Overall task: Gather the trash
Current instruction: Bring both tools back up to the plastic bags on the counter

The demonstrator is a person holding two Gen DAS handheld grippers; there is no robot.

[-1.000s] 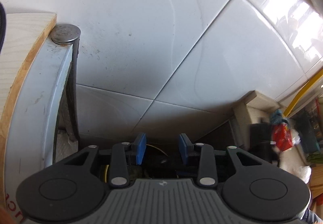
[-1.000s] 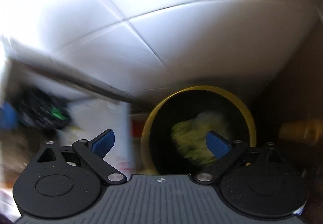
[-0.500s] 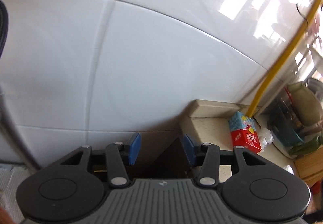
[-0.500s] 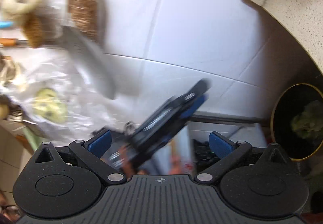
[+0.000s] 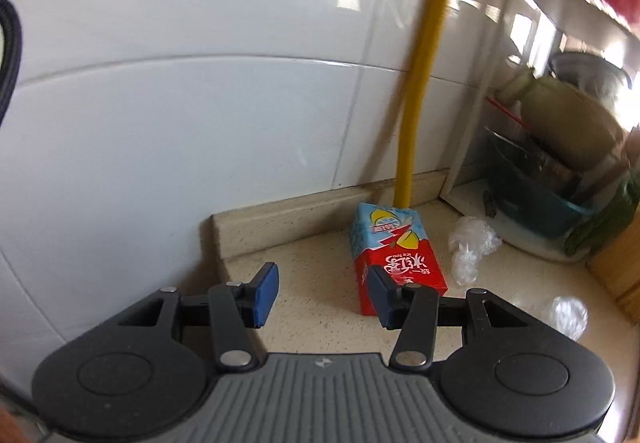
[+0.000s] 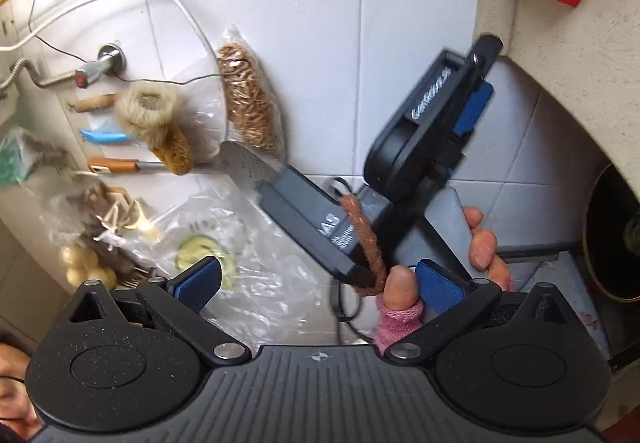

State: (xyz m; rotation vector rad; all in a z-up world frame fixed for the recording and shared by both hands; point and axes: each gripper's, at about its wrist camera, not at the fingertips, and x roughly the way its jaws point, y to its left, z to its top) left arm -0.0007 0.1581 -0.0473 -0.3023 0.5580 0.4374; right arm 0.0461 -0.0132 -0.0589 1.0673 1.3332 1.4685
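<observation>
The left claw (image 5: 320, 293), jaws opening with nothing between them, points at a red-and-blue drink carton (image 5: 396, 255) lying on the tabletop (image 5: 304, 263) just ahead-right — long axis toward the wall. The right claw (image 6: 318, 281) gapes empty, farther off.

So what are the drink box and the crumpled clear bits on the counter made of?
Drink box: printed coated carton by the look, glossy, with sharp folded edges. Crumpled bits: thin clear plastic film, probably wrap or bag; translucent, shiny creases. Counter: speckled beige stone or composite.

Red-and-blue carton (image 5: 394, 255), yellow pipe (image 5: 420, 83), speckled beige counter (image 5: 320, 283), possibly teal basin (image 5: 532, 211).
</observation>
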